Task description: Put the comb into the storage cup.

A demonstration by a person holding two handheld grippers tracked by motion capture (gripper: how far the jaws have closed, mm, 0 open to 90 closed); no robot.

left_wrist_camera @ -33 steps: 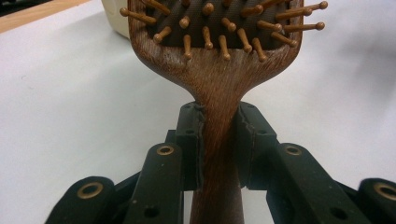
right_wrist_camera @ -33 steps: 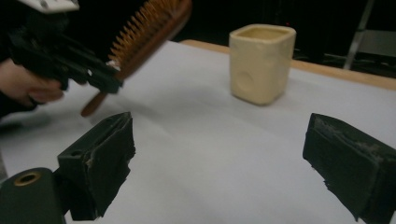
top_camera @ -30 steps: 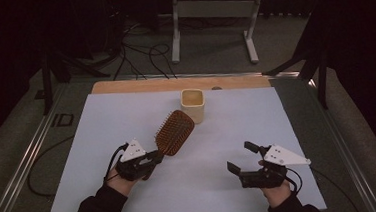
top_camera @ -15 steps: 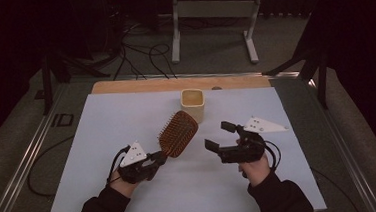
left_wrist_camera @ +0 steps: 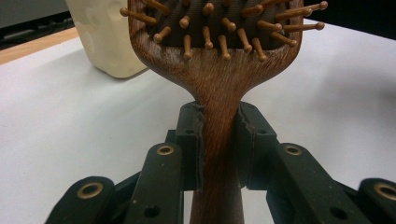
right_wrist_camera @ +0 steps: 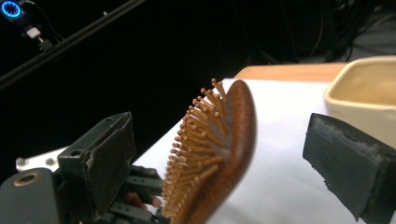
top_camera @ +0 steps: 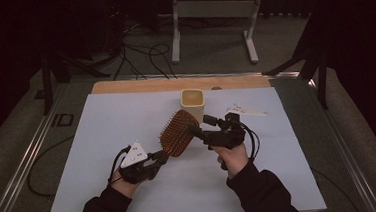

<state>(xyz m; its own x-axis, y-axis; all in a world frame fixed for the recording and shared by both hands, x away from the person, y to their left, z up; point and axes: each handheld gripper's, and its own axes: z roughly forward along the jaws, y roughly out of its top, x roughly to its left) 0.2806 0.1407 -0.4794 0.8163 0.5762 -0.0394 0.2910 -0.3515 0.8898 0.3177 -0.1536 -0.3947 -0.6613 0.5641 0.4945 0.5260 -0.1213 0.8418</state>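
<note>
The left claw (top_camera: 155,158) pinches the brown wooden paddle hairbrush (top_camera: 179,133) by its handle above the white bench (top_camera: 102,127); the right claw (top_camera: 201,126), spread around its head, could knock it askew by closing off-centre

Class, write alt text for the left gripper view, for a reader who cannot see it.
The left gripper is shut on the handle of a wooden paddle hairbrush, one black jaw on each side of the handle just below the head with its wooden pins. Behind it, a cream cup stands at upper left on the white table cover.
</note>
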